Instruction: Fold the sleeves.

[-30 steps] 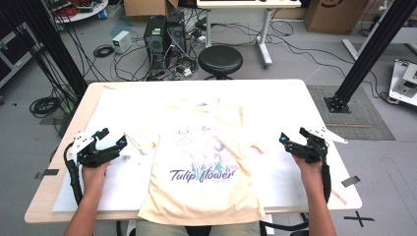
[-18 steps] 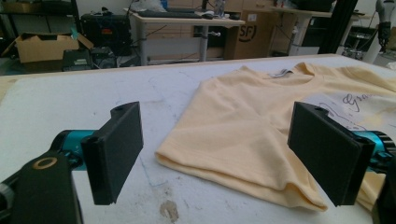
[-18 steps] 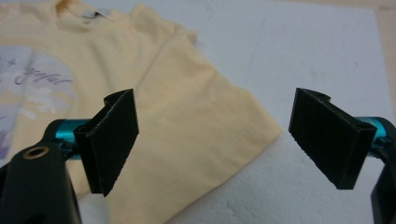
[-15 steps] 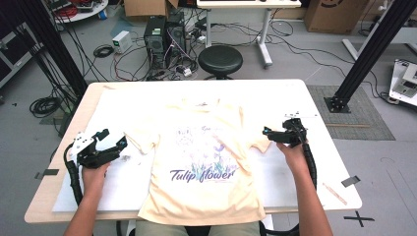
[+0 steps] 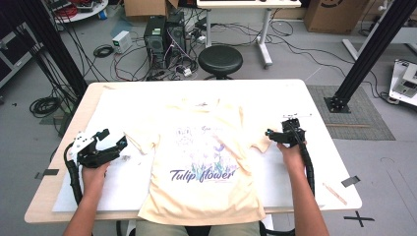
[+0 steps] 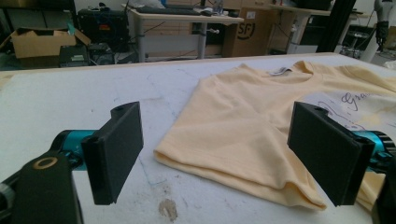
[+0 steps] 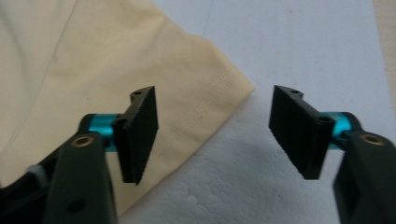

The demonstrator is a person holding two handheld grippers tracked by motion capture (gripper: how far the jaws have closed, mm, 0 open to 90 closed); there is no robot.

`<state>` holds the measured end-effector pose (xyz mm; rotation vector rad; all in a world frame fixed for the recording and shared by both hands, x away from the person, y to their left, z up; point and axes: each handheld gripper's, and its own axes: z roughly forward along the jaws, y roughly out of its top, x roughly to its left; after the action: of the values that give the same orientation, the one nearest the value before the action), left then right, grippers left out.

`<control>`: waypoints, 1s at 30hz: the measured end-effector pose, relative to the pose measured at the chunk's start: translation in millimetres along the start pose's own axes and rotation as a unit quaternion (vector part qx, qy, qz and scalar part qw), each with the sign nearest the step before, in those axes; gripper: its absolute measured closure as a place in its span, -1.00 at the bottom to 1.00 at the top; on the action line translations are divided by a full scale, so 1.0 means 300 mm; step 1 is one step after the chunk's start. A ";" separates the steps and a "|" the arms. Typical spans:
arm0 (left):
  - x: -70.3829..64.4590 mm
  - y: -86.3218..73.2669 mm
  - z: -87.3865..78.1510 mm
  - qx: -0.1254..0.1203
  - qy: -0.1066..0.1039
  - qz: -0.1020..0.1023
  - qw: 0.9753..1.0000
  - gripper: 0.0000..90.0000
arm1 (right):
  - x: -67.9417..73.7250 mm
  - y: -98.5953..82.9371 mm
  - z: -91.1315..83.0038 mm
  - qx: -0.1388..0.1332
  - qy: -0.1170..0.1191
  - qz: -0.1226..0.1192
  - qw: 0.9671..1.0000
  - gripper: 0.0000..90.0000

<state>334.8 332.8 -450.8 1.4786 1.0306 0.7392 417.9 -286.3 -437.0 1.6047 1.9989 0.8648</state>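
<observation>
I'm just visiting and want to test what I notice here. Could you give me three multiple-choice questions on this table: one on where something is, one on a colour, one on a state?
1. Where is the right gripper?
A. at a sleeve's edge
B. at the collar
C. at the bottom hem

2. What colour is the T-shirt?
A. blue
B. pale yellow
C. black

3. How do the left gripper's jaws stand?
A. shut on cloth
B. shut on nothing
C. wide open

Answers: 1 A, the high view puts it beside the sleeve; 2 B, pale yellow cloth; 3 C, a wide gap between them.
</observation>
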 end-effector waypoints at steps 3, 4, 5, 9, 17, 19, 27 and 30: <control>0.000 0.000 0.001 -0.001 0.001 -0.001 1.000 -0.59 | 0.006 -0.003 0.016 0.018 -0.001 0.000 1.000 -0.07; 0.000 0.000 0.000 0.001 0.000 0.000 1.000 -0.59 | 0.006 -0.003 0.016 0.018 -0.001 0.000 1.000 -0.07; 0.000 0.000 0.000 0.001 0.000 0.001 1.000 -0.59 | 0.010 -0.006 0.023 0.024 -0.003 0.001 1.000 -0.04; -0.002 0.000 0.002 0.000 0.001 0.000 1.000 -0.59 | 0.029 -0.002 0.022 0.025 -0.003 -0.022 0.999 0.35; -0.001 0.001 0.003 0.003 0.004 -0.002 1.000 -0.59 | 0.061 0.021 0.017 0.040 0.016 -0.045 0.998 0.93; -0.001 0.001 0.003 0.004 0.005 -0.002 1.000 -0.59 | 0.061 0.033 0.001 0.019 0.025 -0.048 0.998 0.93; 0.001 0.001 0.004 0.004 0.005 -0.005 1.000 -0.59 | 0.162 0.131 -0.023 0.000 0.055 -0.064 0.996 0.93; 0.001 0.001 0.004 0.004 0.005 -0.005 1.000 -0.59 | 0.199 0.157 -0.013 -0.003 0.062 -0.072 0.995 0.93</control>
<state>336.1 332.6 -450.8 1.4773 1.0495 0.7370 434.0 -222.7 -398.1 1.4143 2.1656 0.9344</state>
